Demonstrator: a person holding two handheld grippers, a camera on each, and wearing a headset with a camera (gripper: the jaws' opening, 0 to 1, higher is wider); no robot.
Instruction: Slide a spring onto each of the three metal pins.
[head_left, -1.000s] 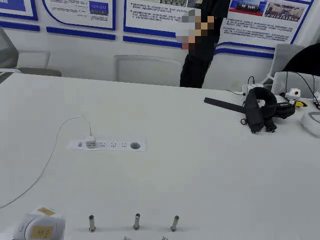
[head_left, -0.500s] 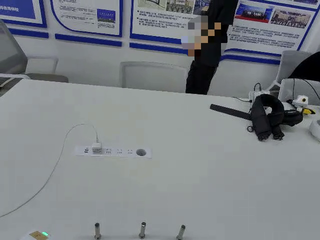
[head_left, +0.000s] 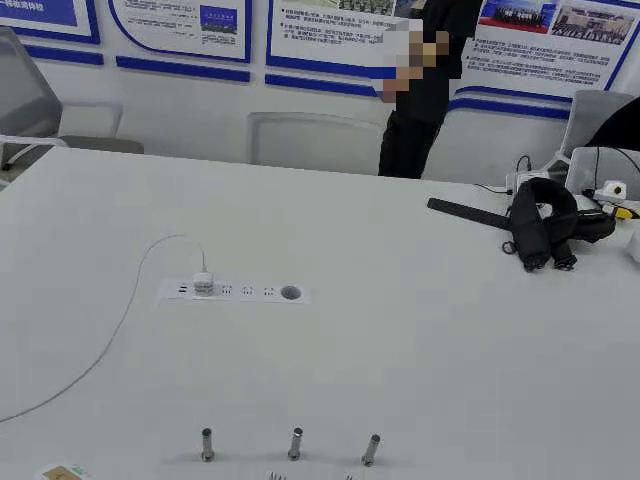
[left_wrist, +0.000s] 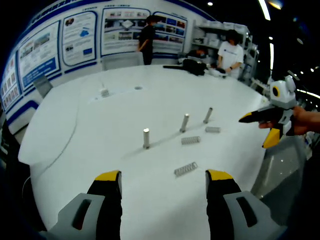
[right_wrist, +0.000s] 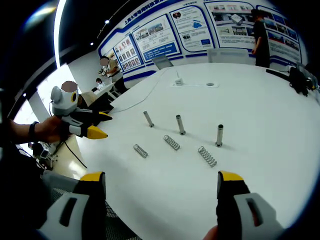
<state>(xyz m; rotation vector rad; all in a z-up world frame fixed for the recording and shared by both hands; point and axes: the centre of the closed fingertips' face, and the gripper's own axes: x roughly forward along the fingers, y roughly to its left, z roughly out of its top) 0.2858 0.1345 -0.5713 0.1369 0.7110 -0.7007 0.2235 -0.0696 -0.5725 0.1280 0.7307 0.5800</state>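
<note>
Three short metal pins (head_left: 207, 443) (head_left: 295, 443) (head_left: 371, 449) stand upright in a row near the front of the white table (head_left: 400, 340). Three loose springs lie on the table just in front of them: one (right_wrist: 140, 150) at the left, one (right_wrist: 171, 142) in the middle, one (right_wrist: 207, 156) at the right. My left gripper (left_wrist: 164, 176) hovers open short of the nearest spring (left_wrist: 185, 169), holding nothing. My right gripper (right_wrist: 160, 176) is open too, back from the springs and off the table's edge. Each gripper shows in the other's view, jaws apart.
A power strip (head_left: 232, 291) with a white plug and cable (head_left: 120, 330) is set into the table's middle. A black headset with straps (head_left: 540, 225) lies at the far right. Chairs (head_left: 310, 140) and a standing person (head_left: 420, 90) are behind the table.
The head camera has shifted, so the whole picture moved. The pins stand as before. The gripper at the lower left has dropped almost out of the head view.
</note>
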